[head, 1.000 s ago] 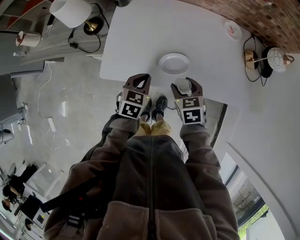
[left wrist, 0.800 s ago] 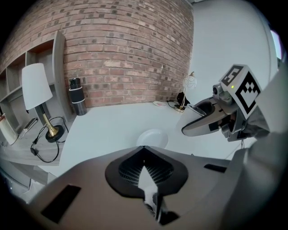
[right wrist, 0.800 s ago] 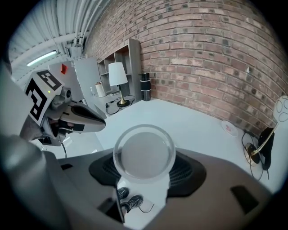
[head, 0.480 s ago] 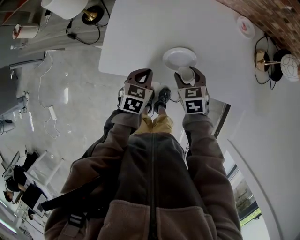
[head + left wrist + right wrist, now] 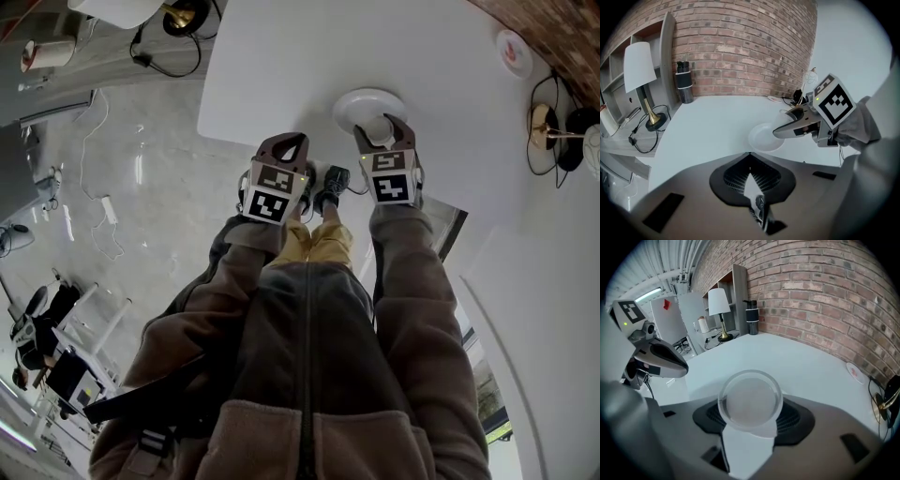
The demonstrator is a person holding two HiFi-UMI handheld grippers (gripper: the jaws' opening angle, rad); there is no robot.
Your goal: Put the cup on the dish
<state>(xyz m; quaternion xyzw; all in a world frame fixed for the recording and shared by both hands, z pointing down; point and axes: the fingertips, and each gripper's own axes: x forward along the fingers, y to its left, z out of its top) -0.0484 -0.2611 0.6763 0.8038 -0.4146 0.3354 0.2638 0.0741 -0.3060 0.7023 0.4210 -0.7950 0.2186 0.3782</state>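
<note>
Item: clear plastic cup (image 5: 750, 401), pinched across its wall by the right gripper (image 5: 382, 127), fingers spread wide round it, mouth facing the camera; in the head view it hangs at the near rim of the white dish (image 5: 361, 101), and whether its base touches yet cannot be told. Left gripper (image 5: 289, 142): fingers pressed together, nothing between them, held off the table's near edge and steadying nothing. Hazards, gravest first: the dish sits close to the table's near edge on a smooth top, so a sideways push from the descending jaws could, in my judgement, slide it toward the drop; the cup is over the rim, not the well, so letting go here would likely land its foot on the slope and tip it; the cup is light and thin, so a harder squeeze may buckle it and a looser one may let it slip through. Setting, largest first: curved red brick wall (image 5: 740, 47); grey polished floor (image 5: 141, 187) with cables; round white table (image 5: 281, 66), matt and mostly bare; shelf unit (image 5: 736, 291) against the wall; white-shaded lamp (image 5: 640, 70) with a brass foot; dark flask (image 5: 685, 86) upright at the wall; small white disc (image 5: 855, 372) with a red mark, well apart from the dish
</note>
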